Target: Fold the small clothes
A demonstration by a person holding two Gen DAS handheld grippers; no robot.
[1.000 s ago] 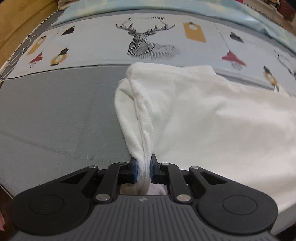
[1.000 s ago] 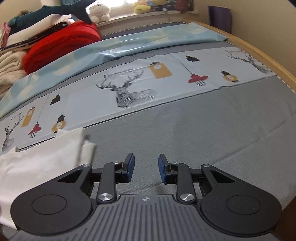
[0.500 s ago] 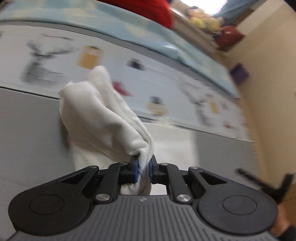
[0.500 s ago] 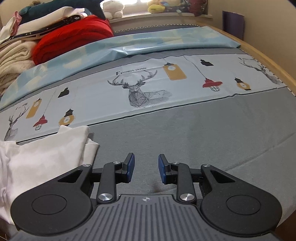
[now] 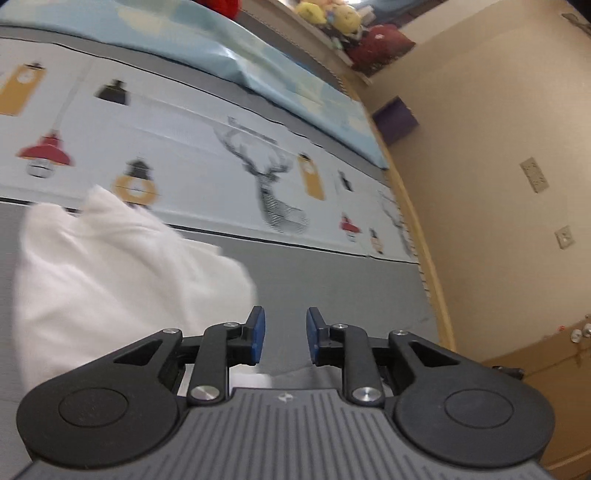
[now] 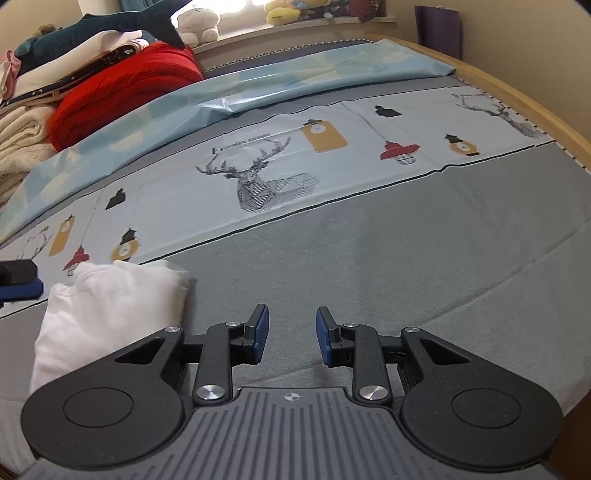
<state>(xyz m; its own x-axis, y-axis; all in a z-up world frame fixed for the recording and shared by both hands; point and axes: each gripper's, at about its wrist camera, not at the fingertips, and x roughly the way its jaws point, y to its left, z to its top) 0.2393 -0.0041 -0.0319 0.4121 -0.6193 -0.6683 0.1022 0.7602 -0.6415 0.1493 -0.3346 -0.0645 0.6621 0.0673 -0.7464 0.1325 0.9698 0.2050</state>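
A small white garment (image 5: pixel 110 273) lies folded over in a bunched stack on the grey bed sheet (image 5: pixel 332 280). It also shows at the lower left of the right wrist view (image 6: pixel 107 310). My left gripper (image 5: pixel 282 334) is open and empty, just right of the garment's near edge. My right gripper (image 6: pixel 291 336) is open and empty over bare grey sheet, to the right of the garment. A blue-padded fingertip of the left gripper (image 6: pixel 20 286) shows at the left edge of the right wrist view.
A light printed band with deer and lanterns (image 6: pixel 280 173) runs across the bed behind the garment. A red blanket (image 6: pixel 122 92), folded linens and plush toys (image 6: pixel 195 22) sit at the back. The wooden bed edge (image 5: pixel 424 236) and wall are on the right.
My left gripper carried the garment's edge over to the right, then opened and let it go. The garment now lies folded over. My right gripper stayed open, shifting slightly.
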